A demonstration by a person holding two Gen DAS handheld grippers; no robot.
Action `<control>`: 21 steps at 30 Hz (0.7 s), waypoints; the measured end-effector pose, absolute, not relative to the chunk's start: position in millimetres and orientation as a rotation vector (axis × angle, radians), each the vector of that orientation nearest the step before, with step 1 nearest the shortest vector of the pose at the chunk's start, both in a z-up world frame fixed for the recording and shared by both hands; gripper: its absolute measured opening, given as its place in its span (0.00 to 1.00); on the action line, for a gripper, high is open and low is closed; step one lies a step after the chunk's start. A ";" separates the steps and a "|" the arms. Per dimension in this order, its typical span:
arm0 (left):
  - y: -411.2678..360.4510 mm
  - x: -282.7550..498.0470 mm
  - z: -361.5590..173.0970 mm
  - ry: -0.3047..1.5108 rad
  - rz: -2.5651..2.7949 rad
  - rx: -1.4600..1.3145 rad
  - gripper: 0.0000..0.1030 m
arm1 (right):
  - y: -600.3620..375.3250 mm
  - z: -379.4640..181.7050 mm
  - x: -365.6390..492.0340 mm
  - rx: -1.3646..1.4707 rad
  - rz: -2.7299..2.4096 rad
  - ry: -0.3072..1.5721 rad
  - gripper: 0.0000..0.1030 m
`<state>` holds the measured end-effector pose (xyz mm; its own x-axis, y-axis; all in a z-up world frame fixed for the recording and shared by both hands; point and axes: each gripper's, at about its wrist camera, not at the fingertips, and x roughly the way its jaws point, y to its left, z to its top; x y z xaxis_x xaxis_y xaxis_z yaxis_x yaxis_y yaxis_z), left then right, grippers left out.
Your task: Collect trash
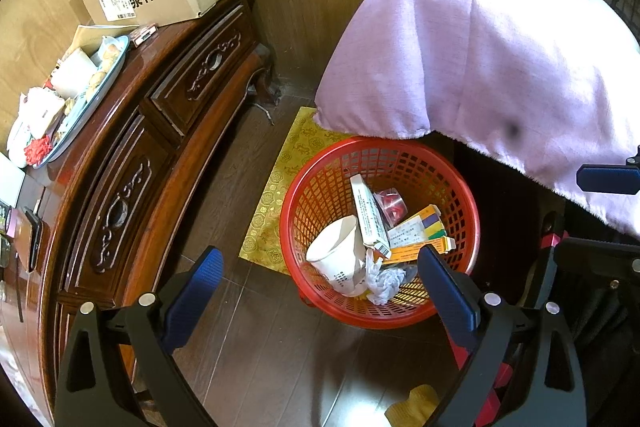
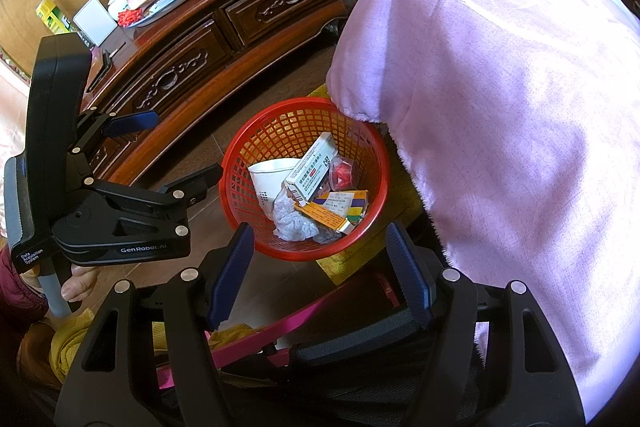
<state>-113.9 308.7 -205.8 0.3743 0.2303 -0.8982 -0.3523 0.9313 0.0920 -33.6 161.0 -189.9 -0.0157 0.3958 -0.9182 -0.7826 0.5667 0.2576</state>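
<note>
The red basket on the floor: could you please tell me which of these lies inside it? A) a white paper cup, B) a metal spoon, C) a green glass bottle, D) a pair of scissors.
A: a white paper cup lies tipped on its side in the red basket, beside a medicine box and crumpled plastic wrap.

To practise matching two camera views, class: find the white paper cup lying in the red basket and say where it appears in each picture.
Left wrist view: the white paper cup lies at lower centre, in the near-left part of the red basket.
Right wrist view: the cup sits left of centre, against the basket's left wall.
Shared landmark: the purple cloth overhanging the basket's rim.
</note>
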 end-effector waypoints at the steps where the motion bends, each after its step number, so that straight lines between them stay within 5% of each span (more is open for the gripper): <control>1: 308.6 -113.9 -205.8 1.127 0.374 -0.122 0.93 | 161.1 -190.2 -33.8 -0.383 0.972 1.270 0.65; 21: 308.2 -113.2 -207.3 1.136 0.371 -0.122 0.93 | 160.4 -189.9 -32.9 -0.380 0.973 1.270 0.65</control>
<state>-113.2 308.2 -207.2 0.3674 0.2267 -0.9020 -0.3498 0.9323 0.0918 -32.9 160.4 -189.9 -0.0164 0.3981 -0.9172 -0.7818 0.5667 0.2600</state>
